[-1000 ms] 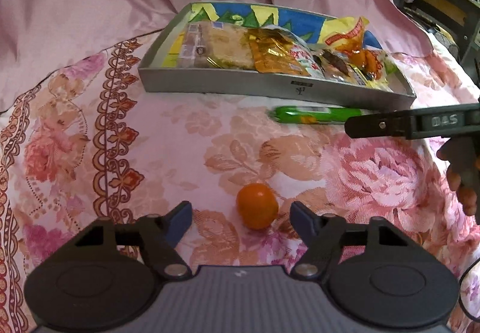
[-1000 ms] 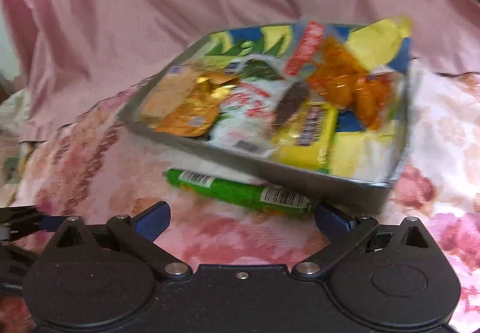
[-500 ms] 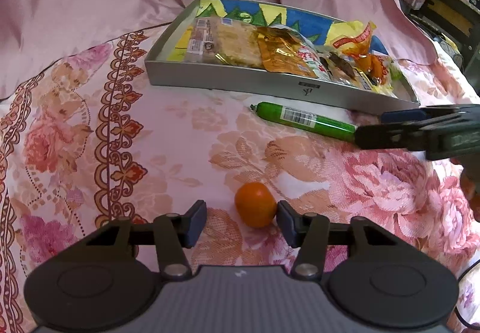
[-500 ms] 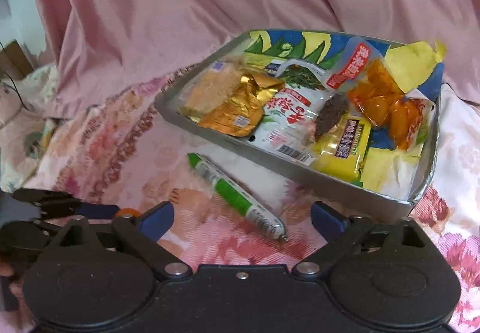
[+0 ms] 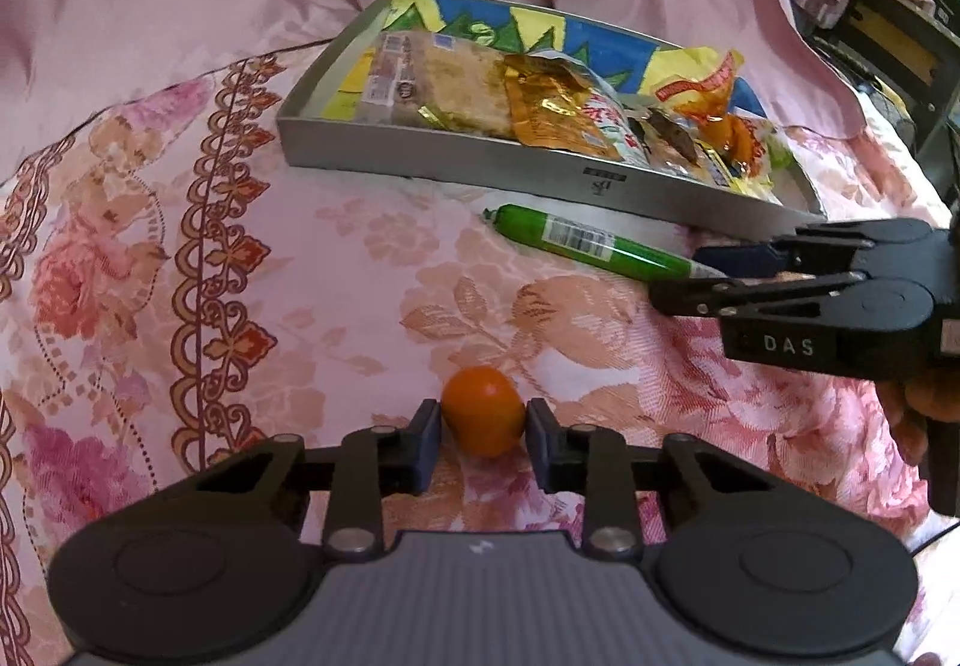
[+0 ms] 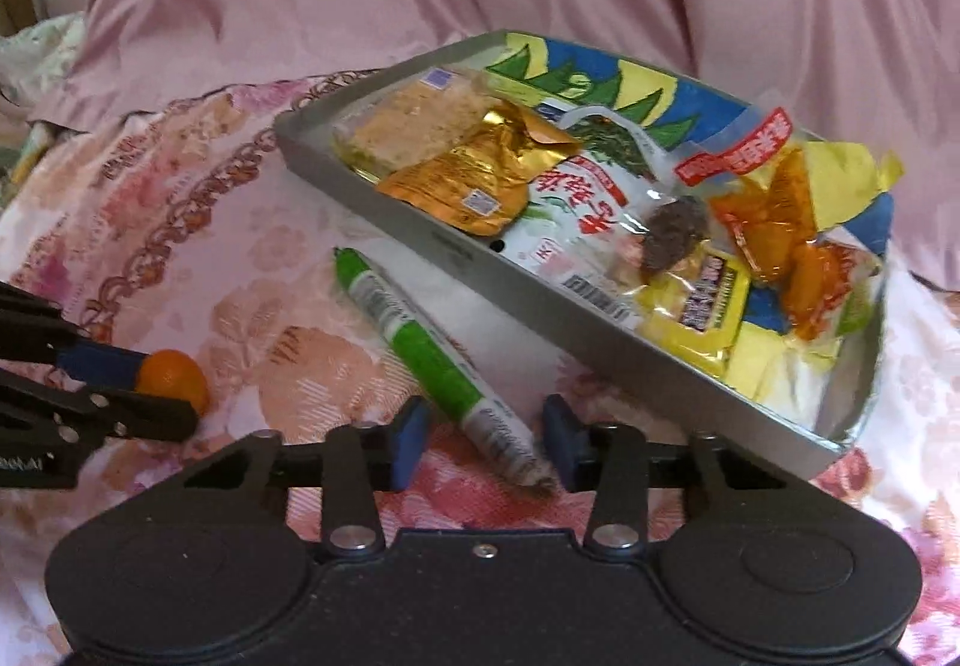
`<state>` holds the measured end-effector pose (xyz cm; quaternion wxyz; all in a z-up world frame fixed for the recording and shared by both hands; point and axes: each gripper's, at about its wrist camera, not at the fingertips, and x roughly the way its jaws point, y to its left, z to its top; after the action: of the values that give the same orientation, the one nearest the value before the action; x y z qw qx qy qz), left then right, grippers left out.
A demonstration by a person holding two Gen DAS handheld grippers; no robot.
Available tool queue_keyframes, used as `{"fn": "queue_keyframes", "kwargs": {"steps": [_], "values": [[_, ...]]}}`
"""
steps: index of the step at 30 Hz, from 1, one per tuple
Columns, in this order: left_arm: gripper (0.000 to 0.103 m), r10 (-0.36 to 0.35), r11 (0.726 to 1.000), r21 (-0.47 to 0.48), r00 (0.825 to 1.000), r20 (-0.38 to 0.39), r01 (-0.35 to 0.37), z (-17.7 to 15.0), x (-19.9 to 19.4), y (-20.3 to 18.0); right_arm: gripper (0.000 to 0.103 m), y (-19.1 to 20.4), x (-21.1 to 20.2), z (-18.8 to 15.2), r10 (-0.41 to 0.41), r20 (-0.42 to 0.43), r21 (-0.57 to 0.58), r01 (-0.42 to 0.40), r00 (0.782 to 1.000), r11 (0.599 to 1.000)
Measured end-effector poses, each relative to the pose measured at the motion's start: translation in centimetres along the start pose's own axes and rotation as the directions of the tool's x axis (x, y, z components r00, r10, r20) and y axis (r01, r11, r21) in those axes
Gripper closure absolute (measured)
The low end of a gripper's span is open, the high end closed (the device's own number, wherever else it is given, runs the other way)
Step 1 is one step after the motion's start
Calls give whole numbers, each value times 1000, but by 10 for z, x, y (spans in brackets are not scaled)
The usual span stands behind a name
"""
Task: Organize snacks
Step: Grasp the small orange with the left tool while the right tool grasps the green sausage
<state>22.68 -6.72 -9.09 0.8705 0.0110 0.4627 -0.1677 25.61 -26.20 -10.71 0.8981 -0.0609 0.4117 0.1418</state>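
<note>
The left gripper (image 5: 483, 435) has narrowed over the last second until both pads touch the small round orange fruit (image 5: 483, 418), grasping it where it sits on the pink floral bedspread (image 5: 180, 246). The right gripper (image 6: 485, 441) has also drawn in around the near end of the long green wrapped sausage stick (image 6: 420, 348), its jaws close but not yet pinching. Both loose items lie outside the shallow grey metal tray (image 5: 456, 162) of packaged snacks, so lifting them into it is probably next.
</note>
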Motion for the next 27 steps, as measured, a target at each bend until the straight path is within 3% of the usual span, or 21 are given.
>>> {"fn": "queue_keyframes", "kwargs": {"steps": [5, 9, 13, 20, 27], "values": [[69, -4, 999, -33, 1000, -8, 3, 0, -2, 5, 79, 12, -10, -6, 10, -39, -10, -10, 999, 1000], [69, -1, 999, -51, 1000, -14, 1, 0, -3, 8, 84, 22, -21, -11, 50, -97, 3, -50, 994, 999], [69, 7, 998, -61, 1000, -20, -8, 0, -4, 8, 83, 33, -29, -19, 83, -131, 43, -78, 988, 996], [67, 6, 997, -76, 1000, -24, -8, 2, -4, 11, 63, 34, -26, -19, 61, -51, 76, -57, 997, 995], [66, 8, 997, -76, 1000, -25, -10, 1, -1, 11, 62, 41, -7, -17, -4, 12, 13, 4, 1000, 1000]]}}
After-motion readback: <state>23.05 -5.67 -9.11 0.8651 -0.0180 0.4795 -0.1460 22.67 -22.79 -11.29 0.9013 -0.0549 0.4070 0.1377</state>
